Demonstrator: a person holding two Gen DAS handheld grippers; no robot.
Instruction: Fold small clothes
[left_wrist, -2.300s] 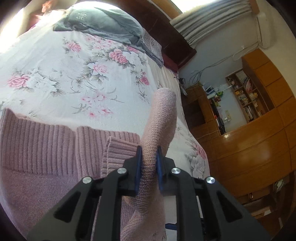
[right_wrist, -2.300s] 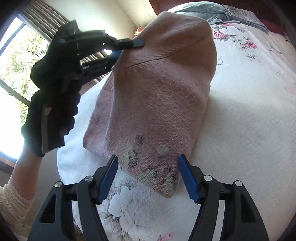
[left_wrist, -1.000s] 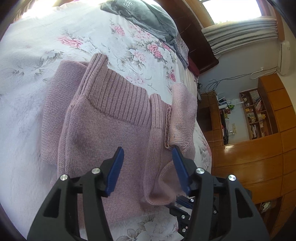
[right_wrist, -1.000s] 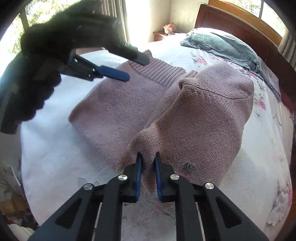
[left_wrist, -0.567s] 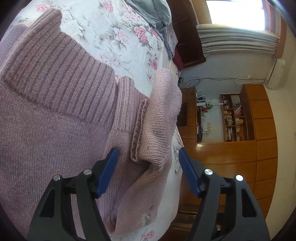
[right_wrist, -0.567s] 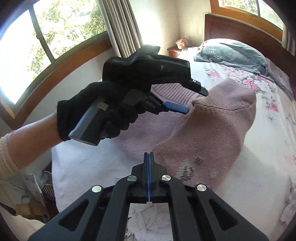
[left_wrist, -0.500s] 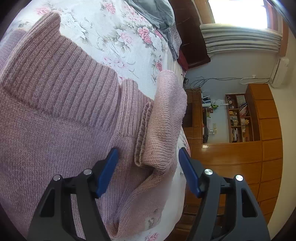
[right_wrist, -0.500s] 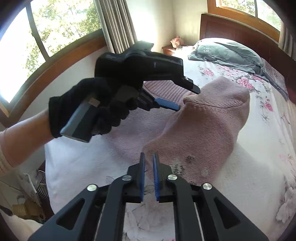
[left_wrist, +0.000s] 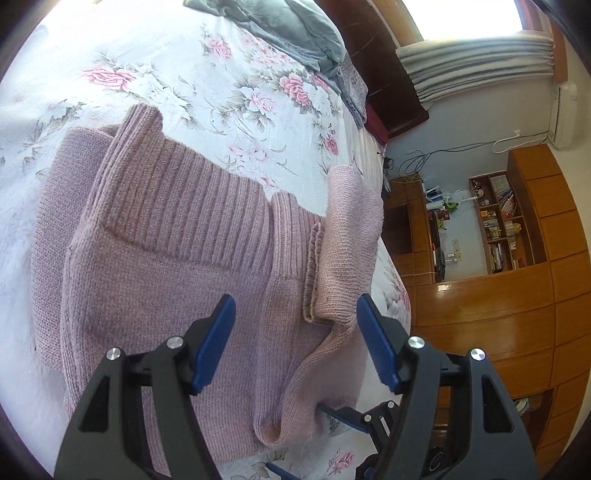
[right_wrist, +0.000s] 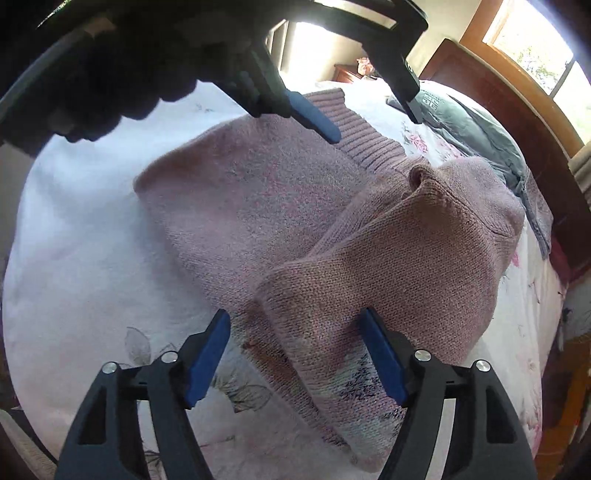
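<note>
both grippers, left (left_wrist: 295, 332) and right (right_wrist: 295, 343), gaped empty; the humped sweater (right_wrist: 388, 251) sleeve fold looked likely to slump apart unpressed

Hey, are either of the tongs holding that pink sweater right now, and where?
Nothing is held. The left tongs and right tongs are both open above the pink knitted sweater.

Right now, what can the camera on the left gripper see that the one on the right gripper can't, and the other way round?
Only the left wrist view shows the wooden shelving, the air conditioner and the right gripper poking in below. Only the right wrist view shows the gloved hand holding the left gripper and the patterned sleeve end. Both show the pink sweater on the floral bedspread, the grey pillow, and open jaws.
</note>
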